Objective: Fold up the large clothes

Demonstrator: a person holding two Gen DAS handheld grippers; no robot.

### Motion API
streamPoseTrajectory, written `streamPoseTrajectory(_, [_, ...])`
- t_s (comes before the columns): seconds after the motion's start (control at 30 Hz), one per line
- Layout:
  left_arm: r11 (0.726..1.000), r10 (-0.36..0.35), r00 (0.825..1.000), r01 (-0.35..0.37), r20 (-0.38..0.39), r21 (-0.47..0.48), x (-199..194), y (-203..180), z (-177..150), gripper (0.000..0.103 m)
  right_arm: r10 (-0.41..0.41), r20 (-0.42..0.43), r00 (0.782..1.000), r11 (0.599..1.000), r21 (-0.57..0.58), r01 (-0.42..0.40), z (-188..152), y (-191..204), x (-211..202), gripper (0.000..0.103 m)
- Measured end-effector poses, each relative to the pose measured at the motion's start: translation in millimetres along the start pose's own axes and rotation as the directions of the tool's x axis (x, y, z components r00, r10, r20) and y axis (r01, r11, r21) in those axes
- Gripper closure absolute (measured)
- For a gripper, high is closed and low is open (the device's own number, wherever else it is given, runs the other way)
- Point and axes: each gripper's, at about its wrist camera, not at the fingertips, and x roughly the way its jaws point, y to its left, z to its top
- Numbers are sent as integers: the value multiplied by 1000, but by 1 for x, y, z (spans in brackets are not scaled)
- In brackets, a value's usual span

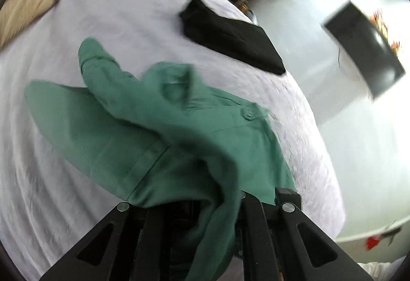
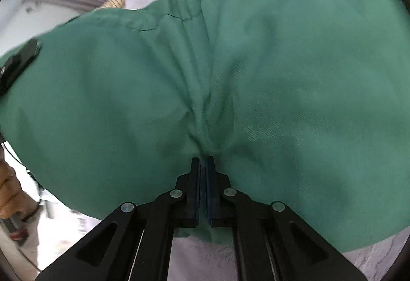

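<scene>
Green trousers (image 1: 143, 127) lie partly on a white bed (image 1: 64, 204), with one leg reaching left and the buttoned waist to the right. My left gripper (image 1: 205, 204) is shut on a bunch of the green cloth; the cloth drapes over and hides its fingertips. In the right wrist view the green trousers (image 2: 256, 63) fill the frame. My right gripper (image 2: 203, 160) is shut on a pinched fold of them, lifted above the white bed (image 2: 200, 263).
A folded black garment (image 1: 230, 37) lies on the bed's far right side. A dark box (image 1: 364, 48) sits on the floor beyond the bed edge. A tan cushion (image 1: 23, 12) lies at the far left. The person's hand (image 2: 10, 191) and the other gripper (image 2: 18, 63) show at left.
</scene>
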Motion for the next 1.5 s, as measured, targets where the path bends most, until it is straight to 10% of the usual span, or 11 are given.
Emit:
streamPoseTrajectory(0.47, [917, 250, 958, -189, -137, 350, 205, -191, 7, 90, 81, 227, 971, 940, 307, -150, -39, -139, -113, 95])
streamPoseTrajectory(0.57, [896, 300, 944, -228, -141, 381, 226, -195, -9, 62, 121, 254, 960, 917, 341, -206, -46, -153, -115, 95])
streamPoseTrajectory(0.73, [905, 201, 972, -138, -119, 403, 209, -221, -22, 4, 132, 255, 958, 912, 347, -218, -52, -166, -120, 95])
streamPoseTrajectory(0.97, [940, 126, 992, -123, 13, 320, 133, -191, -21, 1, 91, 231, 969, 924, 344, -169, -39, -154, -123, 90])
streamPoseTrajectory(1.23, [900, 352, 935, -352, 48, 256, 77, -105, -74, 1, -20, 269, 963, 942, 328, -72, -37, -137, -149, 50])
streamPoseTrajectory(1.5, [904, 391, 920, -385, 5, 187, 66, -77, -127, 1, -262, 368, 892, 964, 57, 260, -2, -55, -203, 38])
